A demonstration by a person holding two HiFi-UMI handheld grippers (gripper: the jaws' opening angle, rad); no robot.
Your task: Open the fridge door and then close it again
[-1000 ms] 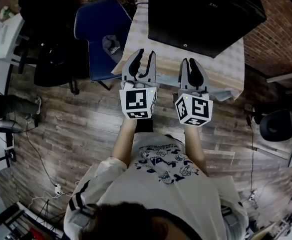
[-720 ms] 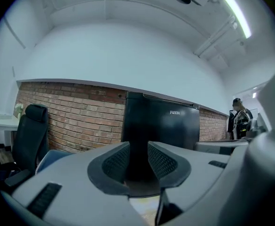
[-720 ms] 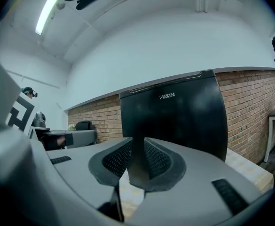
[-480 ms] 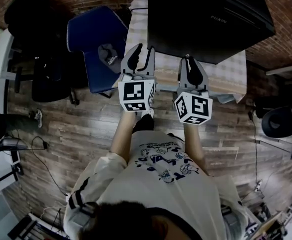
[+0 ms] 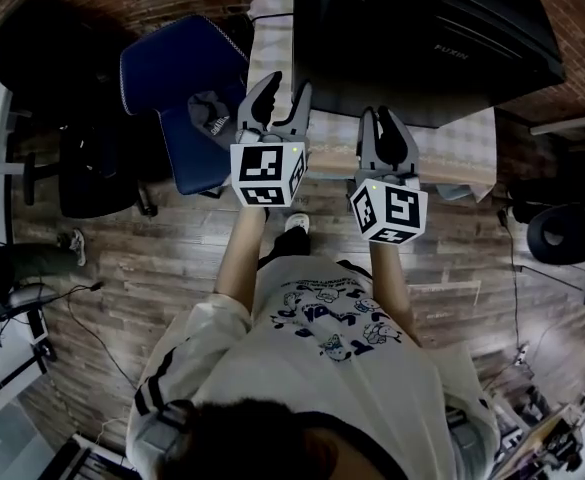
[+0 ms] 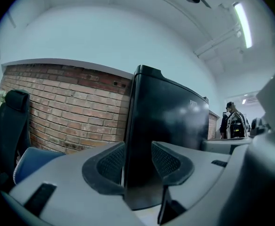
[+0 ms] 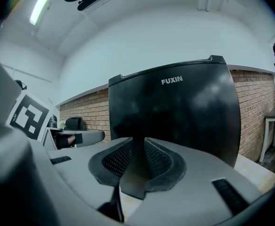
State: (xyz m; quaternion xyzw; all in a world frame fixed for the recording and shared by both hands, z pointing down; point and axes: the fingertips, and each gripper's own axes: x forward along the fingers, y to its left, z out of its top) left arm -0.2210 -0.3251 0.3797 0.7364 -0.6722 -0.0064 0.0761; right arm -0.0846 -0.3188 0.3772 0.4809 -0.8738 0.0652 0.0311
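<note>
Looking steeply down onto a plank floor (image 5: pixel 152 258), with a brick wall (image 6: pixel 57 107) at the back. Straight ahead, a table (image 5: pixel 452 153) under a pale checked cloth. On it, taking up most of the top, the black fridge (image 5: pixel 422 38): upright, front toward the person, door flush and closed, "FUXIN" lettered near the upper edge. Just beside the table on the left, a blue chair (image 5: pixel 172 78) with a dark cap (image 5: pixel 210 113) lying on the seat. Off to the right, a black office chair (image 5: pixel 562 233). Far back in the left gripper view, a person (image 6: pixel 234 124) standing, too small for detail.

In front of the fridge, held out roughly level, one in each hand, the two claws. Left claw (image 5: pixel 285 93) at the fridge's front left corner, above the table's near edge: jaws apart, having just been opening, nothing gripped. Through the gap, only the fridge's left front edge beyond the tips; cannot tell whether the tips reach it. Right claw (image 5: pixel 387 118) facing the door a little short of it: jaws drawn together to a thin slit, empty.
</note>
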